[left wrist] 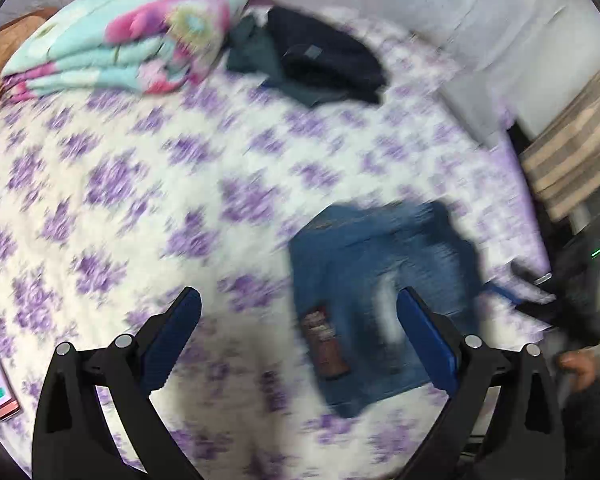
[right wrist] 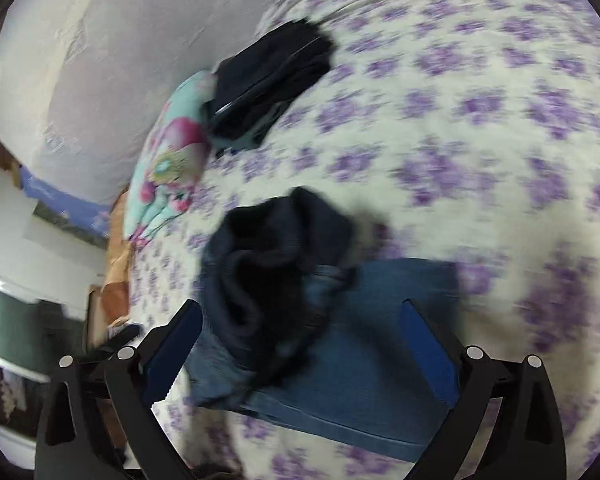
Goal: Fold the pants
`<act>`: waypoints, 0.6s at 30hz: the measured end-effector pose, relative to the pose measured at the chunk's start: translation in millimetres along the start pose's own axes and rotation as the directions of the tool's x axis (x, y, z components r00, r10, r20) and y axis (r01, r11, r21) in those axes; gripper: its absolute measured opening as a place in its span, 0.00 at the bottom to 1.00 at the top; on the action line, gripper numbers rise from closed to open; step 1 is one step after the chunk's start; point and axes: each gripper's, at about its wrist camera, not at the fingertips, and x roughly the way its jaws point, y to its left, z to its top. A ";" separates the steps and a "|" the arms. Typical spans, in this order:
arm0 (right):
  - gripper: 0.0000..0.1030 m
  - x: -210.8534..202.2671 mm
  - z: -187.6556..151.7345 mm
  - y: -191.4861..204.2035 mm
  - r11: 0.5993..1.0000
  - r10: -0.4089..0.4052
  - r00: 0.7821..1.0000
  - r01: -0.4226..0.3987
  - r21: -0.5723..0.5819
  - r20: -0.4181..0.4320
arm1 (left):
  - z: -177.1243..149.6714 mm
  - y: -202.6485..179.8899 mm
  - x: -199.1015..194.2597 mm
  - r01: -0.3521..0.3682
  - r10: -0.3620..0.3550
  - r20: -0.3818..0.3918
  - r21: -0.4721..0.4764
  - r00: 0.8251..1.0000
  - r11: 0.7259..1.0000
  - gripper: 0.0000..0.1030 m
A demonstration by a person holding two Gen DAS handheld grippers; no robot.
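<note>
Jeans: blue denim pants (right wrist: pixel 360 340), already folded into a compact block, lie on the purple-flowered bedspread (right wrist: pixel 480 128); in the left wrist view the jeans (left wrist: pixel 376 304) sit at about 4 o'clock from frame centre.
Loose part: a dark, crumpled bunch of cloth (right wrist: pixel 276 264) rests on the block's 10 o'clock corner; blur hides whether it is a pant leg or the waist.
Handling, as a judgement: denim looks thick and fairly heavy, soft but with body; layers may slide apart if pinched by one ply only.
Where to grip: likely the crisp folded edge at 6 o'clock in the right wrist view, taking every layer together, or the bunch to flatten it.
Left gripper (left wrist: pixel 300 332): jaws wide apart, empty, tilted steeply down over the bedspread, its right finger above the jeans.
Right gripper (right wrist: pixel 302 340): jaws wide apart, nothing clamped, straddling the jeans from above, angled down.
Elsewhere: a dark folded pile (left wrist: pixel 320 60) at 12 o'clock, beside a flowered blanket (left wrist: pixel 124 32) at 11 o'clock.
</note>
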 end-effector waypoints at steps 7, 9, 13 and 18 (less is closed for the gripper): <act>0.97 62.1 12.2 0.0 0.999 -0.022 0.995 0.025 0.032 -0.099 | -27.6 -29.0 48.2 -0.076 0.097 -0.139 0.152 0.986 0.986 0.93; 0.93 69.0 16.1 5.0 0.999 -0.045 0.996 0.045 -0.002 -0.082 | -26.7 -32.4 51.2 -0.083 0.107 -0.138 0.167 0.985 0.982 0.93; 0.39 63.5 19.0 17.5 0.998 -0.032 0.994 0.027 -0.056 -0.101 | -22.3 -28.4 51.3 -0.067 0.092 -0.155 0.156 0.984 0.985 0.93; 0.33 -10.6 3.4 60.2 0.980 0.098 0.994 -0.104 -0.170 -0.039 | -20.0 -25.4 36.3 -0.034 0.059 -0.138 0.174 0.989 0.984 0.93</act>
